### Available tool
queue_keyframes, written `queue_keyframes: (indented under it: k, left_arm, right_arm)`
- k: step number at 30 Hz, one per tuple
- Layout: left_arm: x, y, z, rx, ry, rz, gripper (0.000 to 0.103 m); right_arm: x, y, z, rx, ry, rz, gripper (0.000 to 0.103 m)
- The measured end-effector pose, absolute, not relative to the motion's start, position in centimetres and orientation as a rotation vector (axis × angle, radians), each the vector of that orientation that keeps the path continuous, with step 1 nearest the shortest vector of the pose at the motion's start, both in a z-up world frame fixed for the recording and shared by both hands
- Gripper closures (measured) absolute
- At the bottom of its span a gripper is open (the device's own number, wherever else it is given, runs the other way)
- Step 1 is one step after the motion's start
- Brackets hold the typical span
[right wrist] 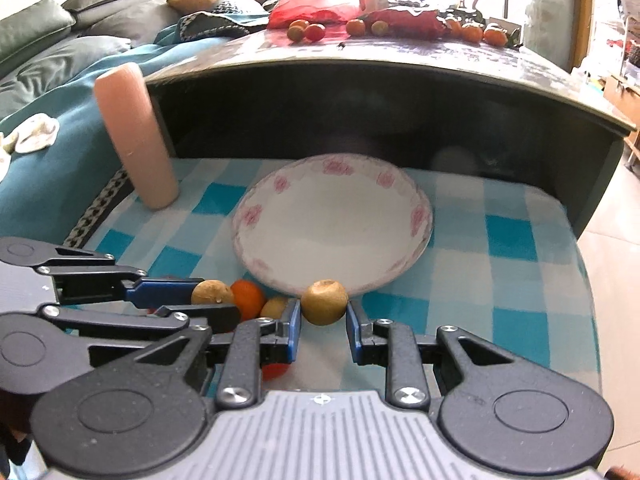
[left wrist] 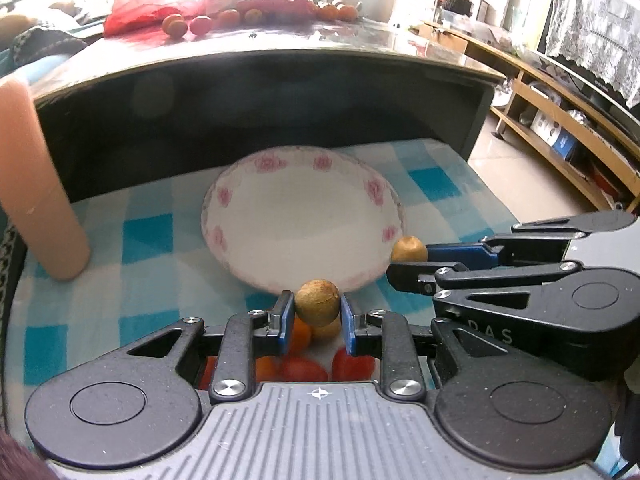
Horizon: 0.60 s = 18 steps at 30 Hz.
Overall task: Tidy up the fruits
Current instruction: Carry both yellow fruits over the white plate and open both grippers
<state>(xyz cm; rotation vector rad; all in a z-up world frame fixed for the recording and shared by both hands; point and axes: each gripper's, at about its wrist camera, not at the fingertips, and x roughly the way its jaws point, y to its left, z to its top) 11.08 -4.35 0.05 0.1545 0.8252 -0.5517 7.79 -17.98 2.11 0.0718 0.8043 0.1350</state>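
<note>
My left gripper [left wrist: 318, 307] is shut on a round brown fruit [left wrist: 317, 300], held just above the near rim of a white plate with pink flowers [left wrist: 240, 184]. Beneath it lie small oranges [left wrist: 301, 337] and red tomatoes [left wrist: 352, 363]. My right gripper [left wrist: 409, 262] comes in from the right, shut on a second brown fruit [left wrist: 408, 249] at the plate's right rim. In the right wrist view, the right gripper [right wrist: 323, 314] clamps its brown fruit [right wrist: 324, 300] before the plate [right wrist: 416, 216]. The left gripper [right wrist: 216, 299] holds its fruit [right wrist: 211, 292] beside an orange [right wrist: 249, 297].
The plate rests on a blue-and-white checked cloth [right wrist: 508, 240]. A pink cylinder [right wrist: 136, 136] stands at the cloth's left. Behind the plate rises a dark table [right wrist: 380, 92] bearing more fruit [right wrist: 308, 31] and a red bag [right wrist: 308, 4]. A wooden shelf [left wrist: 560, 120] runs along the right.
</note>
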Motion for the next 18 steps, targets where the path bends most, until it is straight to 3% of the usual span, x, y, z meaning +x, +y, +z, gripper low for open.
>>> queue_keyframes:
  k: [18]
  left_arm:
    - [14.5,-5.0,-2.1,0.163,0.820,-0.511,0.073]
  right_arm:
    - [13.0,-19.2,0.2,0.077,0.792,0.124,0.062]
